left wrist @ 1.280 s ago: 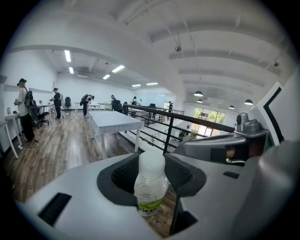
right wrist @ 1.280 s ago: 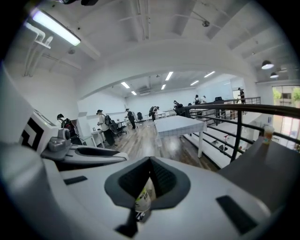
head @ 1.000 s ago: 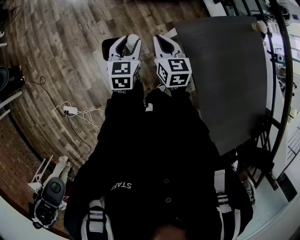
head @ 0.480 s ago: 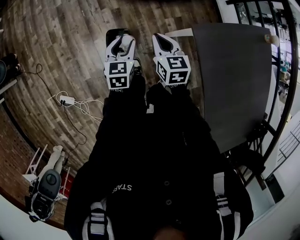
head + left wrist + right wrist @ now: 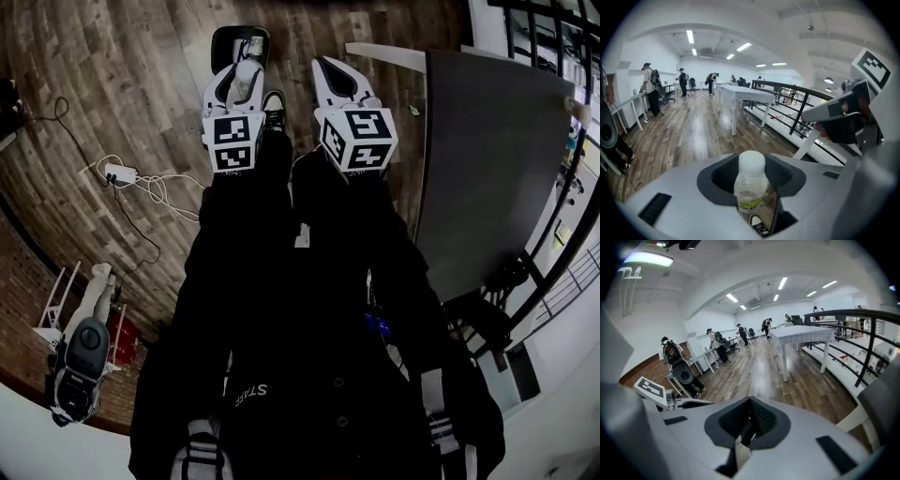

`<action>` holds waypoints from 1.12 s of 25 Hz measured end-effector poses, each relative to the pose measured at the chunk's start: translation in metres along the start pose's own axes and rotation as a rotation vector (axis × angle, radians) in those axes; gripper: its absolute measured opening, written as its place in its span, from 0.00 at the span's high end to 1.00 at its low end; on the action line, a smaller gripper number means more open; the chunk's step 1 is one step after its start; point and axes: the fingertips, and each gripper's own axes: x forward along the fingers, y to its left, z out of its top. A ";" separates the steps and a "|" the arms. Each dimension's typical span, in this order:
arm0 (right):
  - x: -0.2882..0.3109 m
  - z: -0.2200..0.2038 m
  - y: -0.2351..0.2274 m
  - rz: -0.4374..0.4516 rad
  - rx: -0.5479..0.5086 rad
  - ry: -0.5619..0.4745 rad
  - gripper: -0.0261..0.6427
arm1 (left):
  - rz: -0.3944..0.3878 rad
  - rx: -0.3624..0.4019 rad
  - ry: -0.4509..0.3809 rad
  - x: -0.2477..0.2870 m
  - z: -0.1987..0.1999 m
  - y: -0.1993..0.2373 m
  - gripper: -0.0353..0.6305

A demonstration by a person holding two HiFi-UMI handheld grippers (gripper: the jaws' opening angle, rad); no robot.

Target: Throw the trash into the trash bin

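Bottle (image 5: 751, 180): clear, white-capped, pinched by left gripper (image 5: 239, 70) jaws | right gripper (image 5: 750, 416) jaws: pressed together | trash bin (image 5: 225, 39): seen at 12 o'clock of bottle, head view

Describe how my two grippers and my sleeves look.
The left gripper and right gripper are matching light grey shells with pointed tongs lined with black ribbed pads. Each carries a white cube printed with black square markers. Behind them, both arms are in black sleeves.
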 end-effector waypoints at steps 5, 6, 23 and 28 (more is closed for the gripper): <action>0.046 -0.043 -0.012 0.016 0.015 0.040 0.94 | 0.021 -0.018 0.030 0.043 -0.051 0.021 0.69; 0.055 -0.051 -0.015 0.019 0.014 0.048 0.94 | 0.026 -0.024 0.034 0.051 -0.061 0.026 0.69; 0.168 -0.175 -0.046 0.056 0.006 0.170 0.94 | 0.057 -0.051 0.118 0.166 -0.185 0.063 0.69; 0.200 -0.204 -0.047 0.079 0.001 0.214 0.94 | 0.063 -0.057 0.143 0.186 -0.208 0.069 0.69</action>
